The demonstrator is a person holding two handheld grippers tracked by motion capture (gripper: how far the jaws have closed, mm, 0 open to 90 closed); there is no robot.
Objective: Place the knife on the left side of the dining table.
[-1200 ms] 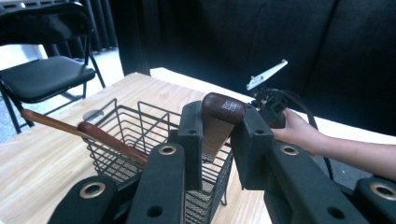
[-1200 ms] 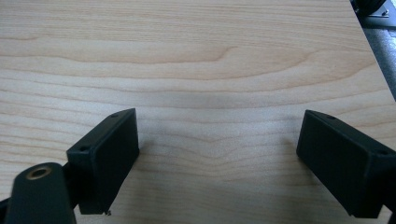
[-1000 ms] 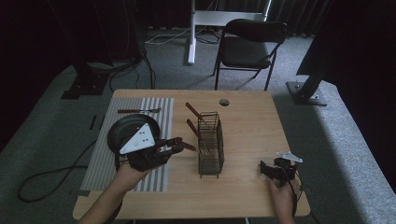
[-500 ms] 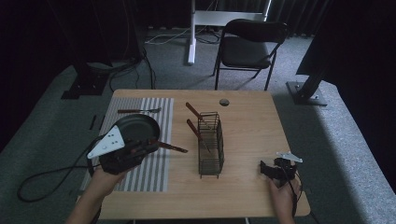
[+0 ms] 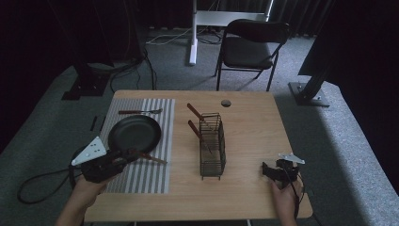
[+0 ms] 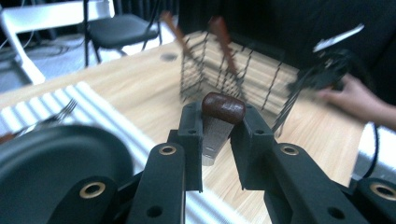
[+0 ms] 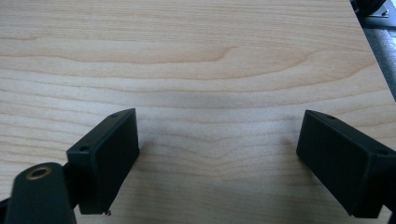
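My left gripper (image 5: 133, 154) hovers at the front left of the table, over the near edge of the striped mat (image 5: 141, 174). It is shut on a utensil with a brown handle (image 5: 154, 159). In the left gripper view that handle's rounded end (image 6: 223, 107) sits between the jaws of the left gripper (image 6: 219, 119), with a strip of metal under it. A black frying pan (image 5: 134, 133) lies on the mat just beyond. My right gripper (image 5: 266, 170) rests low at the front right, open, with bare wood between the jaws of the right gripper (image 7: 217, 140).
A wire basket (image 5: 211, 143) stands mid-table with two brown-handled utensils (image 5: 194, 111) leaning out of it. A fork (image 5: 140, 111) lies at the mat's far end. A small round disc (image 5: 226, 102) sits near the far edge. A chair (image 5: 253, 38) stands beyond the table.
My left gripper has carried the brown-handled utensil leftward and toward the near edge, off the pan's right side. The right gripper has not moved.
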